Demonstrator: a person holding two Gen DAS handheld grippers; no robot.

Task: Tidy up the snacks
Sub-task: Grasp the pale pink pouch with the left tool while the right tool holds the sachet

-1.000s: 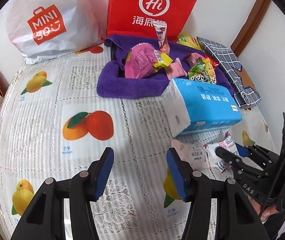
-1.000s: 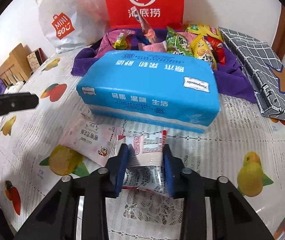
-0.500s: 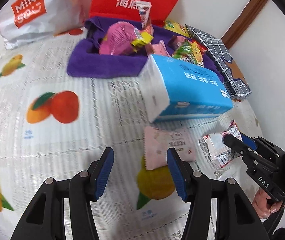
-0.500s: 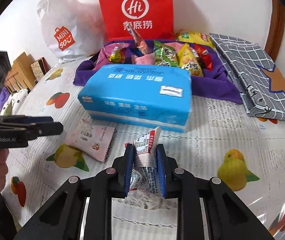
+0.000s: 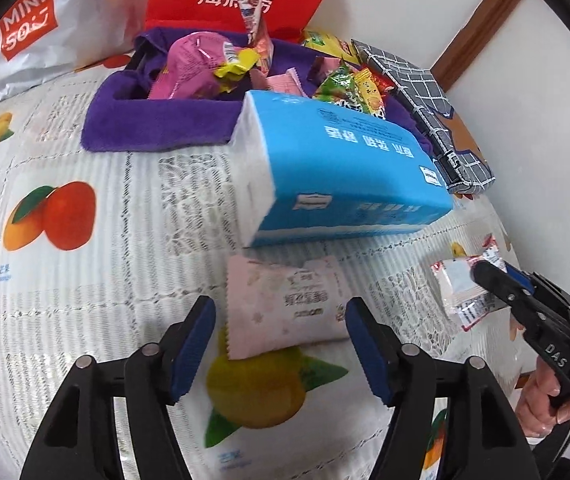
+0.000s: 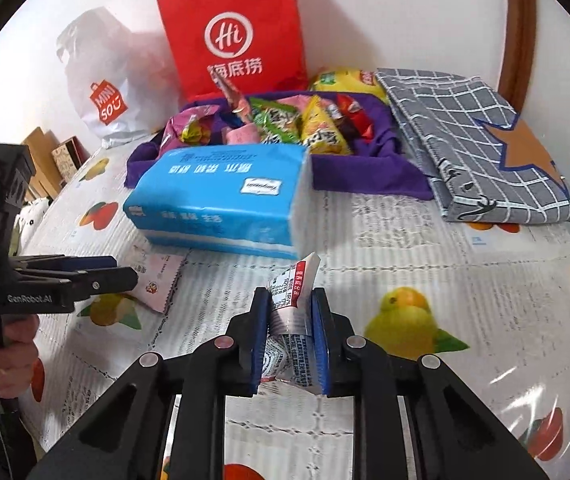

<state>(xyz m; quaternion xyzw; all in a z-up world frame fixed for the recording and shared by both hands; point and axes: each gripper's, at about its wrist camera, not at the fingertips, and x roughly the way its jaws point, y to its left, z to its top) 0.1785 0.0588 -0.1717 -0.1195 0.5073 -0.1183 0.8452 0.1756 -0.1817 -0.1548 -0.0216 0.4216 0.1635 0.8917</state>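
My right gripper [image 6: 288,312] is shut on a white-and-red snack packet [image 6: 293,295] and holds it above the tablecloth; it also shows at the right of the left wrist view [image 5: 485,276]. My left gripper [image 5: 279,320] is open, its fingers either side of a pale pink snack packet [image 5: 285,300] that lies flat on the cloth, also seen in the right wrist view [image 6: 157,280]. A purple cloth basket [image 5: 157,120] at the back holds several snack packets [image 6: 285,120].
A blue tissue pack [image 5: 345,176] lies between the basket and the pink packet. A red paper bag [image 6: 237,40] and a white Miniso bag [image 6: 105,92] stand against the back wall. A grey checked folded case [image 6: 477,140] lies at the right.
My left gripper has moved forward and right until the pink packet lies between its open fingers. My right gripper has lifted the white-and-red packet off the cloth and drawn back from the tissue pack.
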